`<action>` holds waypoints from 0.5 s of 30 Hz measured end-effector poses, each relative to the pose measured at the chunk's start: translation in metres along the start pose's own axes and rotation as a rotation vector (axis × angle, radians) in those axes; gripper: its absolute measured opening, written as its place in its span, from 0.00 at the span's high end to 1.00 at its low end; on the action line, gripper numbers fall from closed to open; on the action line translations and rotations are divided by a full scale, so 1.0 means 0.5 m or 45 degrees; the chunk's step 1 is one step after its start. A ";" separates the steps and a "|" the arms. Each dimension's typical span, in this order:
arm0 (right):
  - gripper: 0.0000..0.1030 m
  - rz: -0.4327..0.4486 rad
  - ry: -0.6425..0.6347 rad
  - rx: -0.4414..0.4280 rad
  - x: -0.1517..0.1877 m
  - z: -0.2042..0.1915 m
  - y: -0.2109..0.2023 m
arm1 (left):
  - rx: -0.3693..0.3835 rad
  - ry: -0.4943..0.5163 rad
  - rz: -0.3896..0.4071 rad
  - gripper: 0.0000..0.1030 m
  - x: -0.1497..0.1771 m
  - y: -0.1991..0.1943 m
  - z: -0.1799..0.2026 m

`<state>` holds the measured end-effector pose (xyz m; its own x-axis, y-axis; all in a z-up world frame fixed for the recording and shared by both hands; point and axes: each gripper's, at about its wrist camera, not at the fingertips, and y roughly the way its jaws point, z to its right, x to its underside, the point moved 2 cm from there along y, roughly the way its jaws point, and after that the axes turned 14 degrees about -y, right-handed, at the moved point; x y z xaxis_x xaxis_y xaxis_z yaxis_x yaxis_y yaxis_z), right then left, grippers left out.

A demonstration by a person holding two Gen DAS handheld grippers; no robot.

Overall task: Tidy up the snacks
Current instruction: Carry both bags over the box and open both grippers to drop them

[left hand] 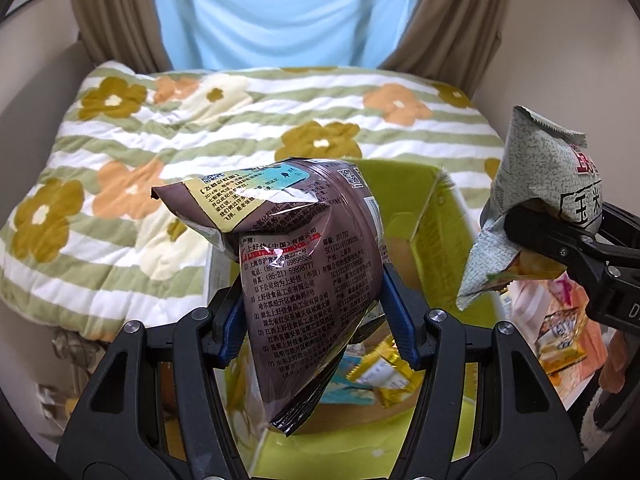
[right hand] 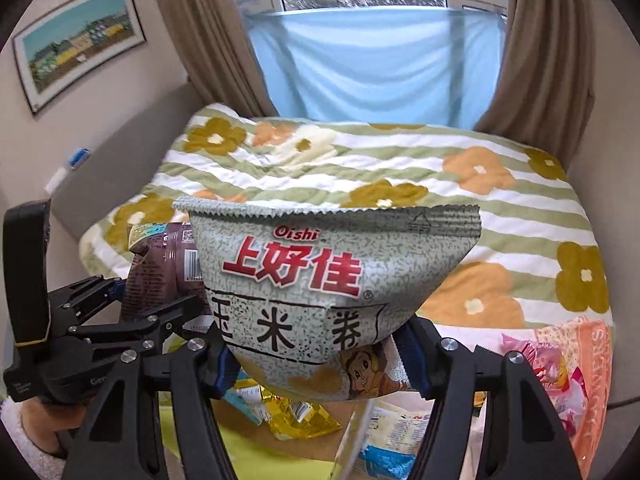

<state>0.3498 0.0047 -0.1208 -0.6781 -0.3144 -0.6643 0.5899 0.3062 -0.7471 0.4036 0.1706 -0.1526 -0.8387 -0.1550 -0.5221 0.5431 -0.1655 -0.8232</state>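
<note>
My left gripper (left hand: 316,320) is shut on a brown snack bag (left hand: 308,264), printed side toward the camera, held in the air over an open green cardboard box (left hand: 424,216). My right gripper (right hand: 320,364) is shut on a pale green Oishi corn-roll bag (right hand: 320,280), squeezed at its lower part. In the left wrist view the right gripper (left hand: 532,236) and its bag (left hand: 536,176) hang at the right. In the right wrist view the left gripper (right hand: 132,304) with the brown bag (right hand: 160,268) is at the left.
A bed with a green-striped flowered quilt (left hand: 224,128) lies beyond. The box holds small yellow and blue snack packets (right hand: 288,408). Pink and orange snack packs (right hand: 560,364) lie to the right of the box. Brown curtains and a blue cloth hang behind the bed.
</note>
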 end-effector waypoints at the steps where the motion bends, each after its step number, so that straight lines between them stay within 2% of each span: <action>1: 0.40 -0.015 0.014 0.003 -0.002 -0.001 0.013 | 0.001 0.006 -0.012 0.45 -0.001 0.012 -0.003; 3: 0.40 -0.044 0.028 0.012 -0.002 -0.003 0.033 | 0.013 0.017 -0.049 0.38 0.001 0.033 -0.007; 6: 0.40 -0.085 0.034 0.033 -0.001 -0.004 0.057 | 0.001 0.042 -0.063 0.00 0.013 0.046 -0.008; 10: 0.40 -0.119 0.042 0.059 -0.006 -0.004 0.082 | -0.035 0.099 -0.041 0.00 0.034 0.047 -0.005; 15: 0.40 -0.136 0.030 0.042 0.003 0.000 0.096 | -0.066 0.048 -0.020 0.00 0.057 0.024 -0.020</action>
<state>0.3772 0.0188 -0.1574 -0.7478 -0.3222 -0.5804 0.5276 0.2423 -0.8142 0.3855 0.1738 -0.1795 -0.8485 -0.1157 -0.5164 0.5279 -0.1166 -0.8412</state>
